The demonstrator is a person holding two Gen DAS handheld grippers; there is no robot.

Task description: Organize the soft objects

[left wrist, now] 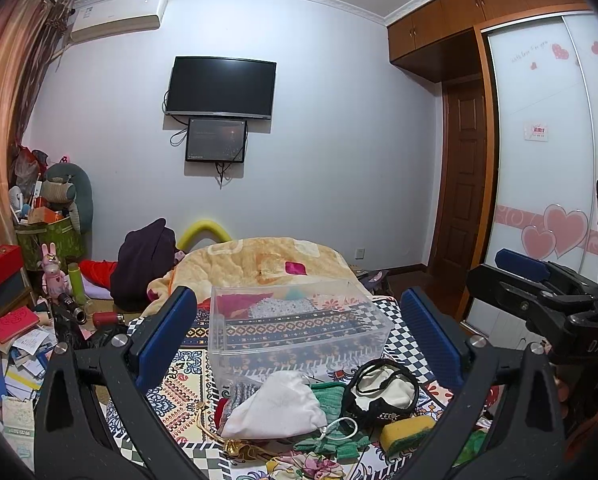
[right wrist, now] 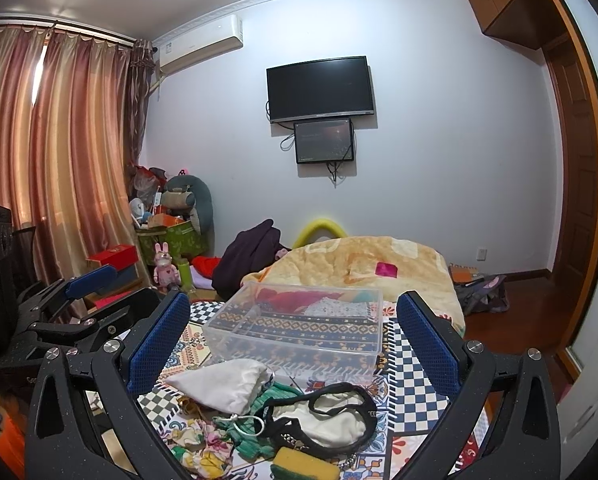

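Behind soft pile [left wrist: 299, 412], clear bin [left wrist: 295, 328], blanket [left wrist: 267, 260].

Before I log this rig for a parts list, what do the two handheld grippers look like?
Both look alike: the left gripper and right gripper have matte black, faintly speckled frames with triangular cut-outs and round silver bolts at the pivots. Each finger carries a blue pad with a fine dotted texture. White lettering reading "DAS" marks the right gripper's body as seen from the left wrist camera. No cables or sleeves show.
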